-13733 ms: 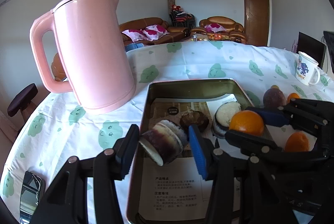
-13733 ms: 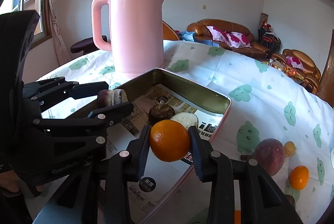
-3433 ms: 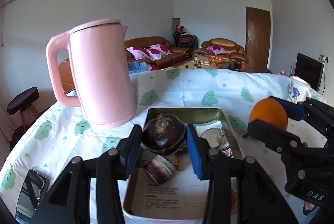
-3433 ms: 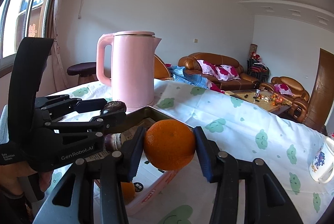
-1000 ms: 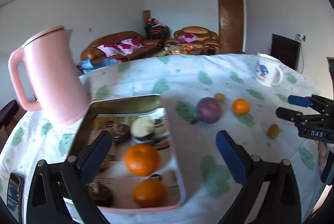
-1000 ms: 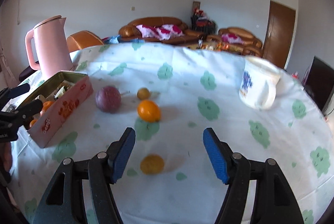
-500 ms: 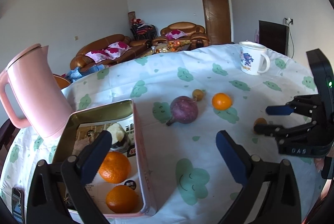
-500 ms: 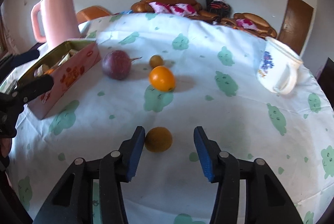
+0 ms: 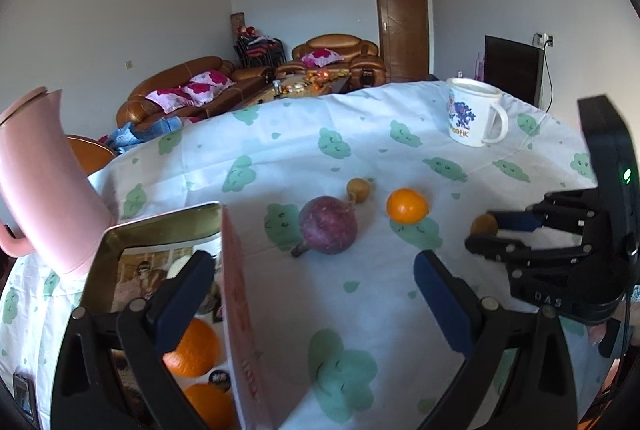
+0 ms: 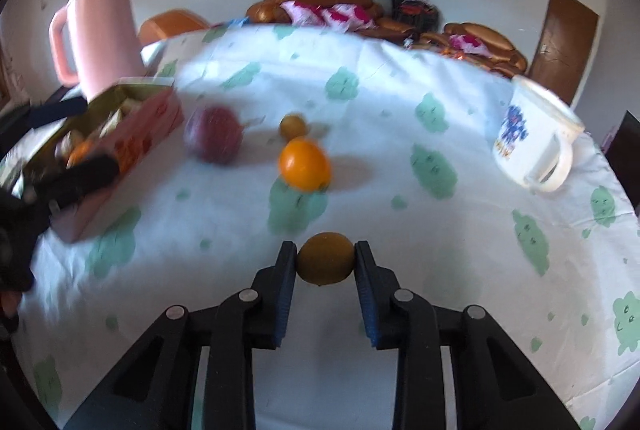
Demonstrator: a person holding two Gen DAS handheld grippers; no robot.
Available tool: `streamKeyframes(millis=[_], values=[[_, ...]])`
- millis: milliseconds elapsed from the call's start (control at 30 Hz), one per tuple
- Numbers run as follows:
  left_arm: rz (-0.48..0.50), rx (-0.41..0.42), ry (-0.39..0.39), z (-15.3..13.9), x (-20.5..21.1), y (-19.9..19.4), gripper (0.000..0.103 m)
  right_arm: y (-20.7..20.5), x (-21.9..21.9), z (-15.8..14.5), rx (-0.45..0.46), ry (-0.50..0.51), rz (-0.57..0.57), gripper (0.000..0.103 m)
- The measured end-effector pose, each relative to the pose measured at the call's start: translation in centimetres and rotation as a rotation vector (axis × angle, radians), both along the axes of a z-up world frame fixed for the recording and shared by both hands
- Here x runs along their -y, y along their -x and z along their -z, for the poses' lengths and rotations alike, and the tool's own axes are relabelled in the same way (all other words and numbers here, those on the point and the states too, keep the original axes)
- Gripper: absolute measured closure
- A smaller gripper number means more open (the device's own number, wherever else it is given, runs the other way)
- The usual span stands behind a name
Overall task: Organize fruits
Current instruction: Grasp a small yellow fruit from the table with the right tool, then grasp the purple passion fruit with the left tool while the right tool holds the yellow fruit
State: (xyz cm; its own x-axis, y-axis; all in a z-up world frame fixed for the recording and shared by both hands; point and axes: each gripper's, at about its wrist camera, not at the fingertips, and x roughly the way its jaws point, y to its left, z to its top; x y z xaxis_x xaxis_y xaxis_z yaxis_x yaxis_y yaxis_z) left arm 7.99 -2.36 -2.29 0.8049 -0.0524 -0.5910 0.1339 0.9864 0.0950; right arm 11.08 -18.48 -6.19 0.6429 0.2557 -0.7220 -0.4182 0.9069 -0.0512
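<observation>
**Right jaws clamped on a small brownish fruit; left jaws wide apart**

Jaws of the right gripper (image 10: pixel 325 258) had just been closing and stood pressed against both sides of a small brownish-yellow fruit (image 10: pixel 325 257), low in the centre of the right wrist view, at or just above the tablecloth (image 10: pixel 440 230); the blur left it unclear which. In the left wrist view the same fruit (image 9: pixel 484 224) showed at the right edge of the frame, pinched at the tip of the right gripper (image 9: pixel 489 230).

The left gripper (image 9: pixel 310 294) stood with its jaws far apart and nothing between the pads. Its left finger (image 9: pixel 182 296) hung over the open tin (image 9: pixel 160 226) in the lower left of the frame, its right finger (image 9: pixel 440 296) over bare cloth.

Inside the tin lay two oranges, one (image 9: pixel 196 346) above the other (image 9: pixel 210 410), with darker pieces behind them that were hard to name.

Loose fruit sat on the cloth in the middle of the left wrist view: a purple round fruit (image 9: pixel 328 224) just right of the tin's pink wall, a small brownish fruit (image 9: pixel 358 188) close behind it, and an orange (image 9: pixel 407 205) to the right, apart from both.

A pink kettle (image 9: pixel 44 181) stood at the left edge beside the tin. A white mug with a blue print (image 9: pixel 472 117) stood at the upper right, well away from the fruit. Sofas (image 9: pixel 180 89) with pink cushions filled the room beyond the table.
</observation>
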Motion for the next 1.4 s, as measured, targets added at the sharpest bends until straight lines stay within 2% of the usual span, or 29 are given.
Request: streamKeyframes(millis=[267, 500, 700, 800, 833, 900, 1000, 1400], values=[[-0.026, -0.079, 0.042, 1.4, 0.8, -4.3, 0.004, -2.3, 0.3, -1.6, 0.104, -0.056, 0.109, 0.072], [-0.040, -0.151, 0.047, 3.3, 1.6, -7.5, 0.023, -3.0, 0.0, -1.3, 0.110, -0.061, 0.135, 0.072], [-0.076, -0.170, 0.024, 3.9, 2.0, -8.8, 0.025, -3.2, -0.3, -1.0, 0.102, -0.057, 0.127, 0.072], [-0.070, -0.200, 0.013, 4.6, 2.4, -9.4, 0.037, -3.2, -0.3, -1.0, 0.098, -0.061, 0.121, 0.072], [-0.068, -0.216, 0.022, 4.8, 2.2, -9.6, 0.045, -3.2, -0.4, -0.9, 0.097, -0.064, 0.113, 0.072], [-0.072, -0.210, 0.048, 4.7, 1.8, -9.5, 0.051, -3.1, -0.4, -1.0, 0.101, -0.075, 0.096, 0.072], [-0.050, -0.209, 0.096, 4.6, 1.4, -9.2, 0.051, -3.0, 0.0, -1.1, 0.102, -0.101, 0.090, 0.072], [-0.026, -0.133, 0.117, 3.5, 1.4, -7.9, 0.051, -2.1, 0.6, -1.8, 0.133, -0.153, 0.062, 0.072]])
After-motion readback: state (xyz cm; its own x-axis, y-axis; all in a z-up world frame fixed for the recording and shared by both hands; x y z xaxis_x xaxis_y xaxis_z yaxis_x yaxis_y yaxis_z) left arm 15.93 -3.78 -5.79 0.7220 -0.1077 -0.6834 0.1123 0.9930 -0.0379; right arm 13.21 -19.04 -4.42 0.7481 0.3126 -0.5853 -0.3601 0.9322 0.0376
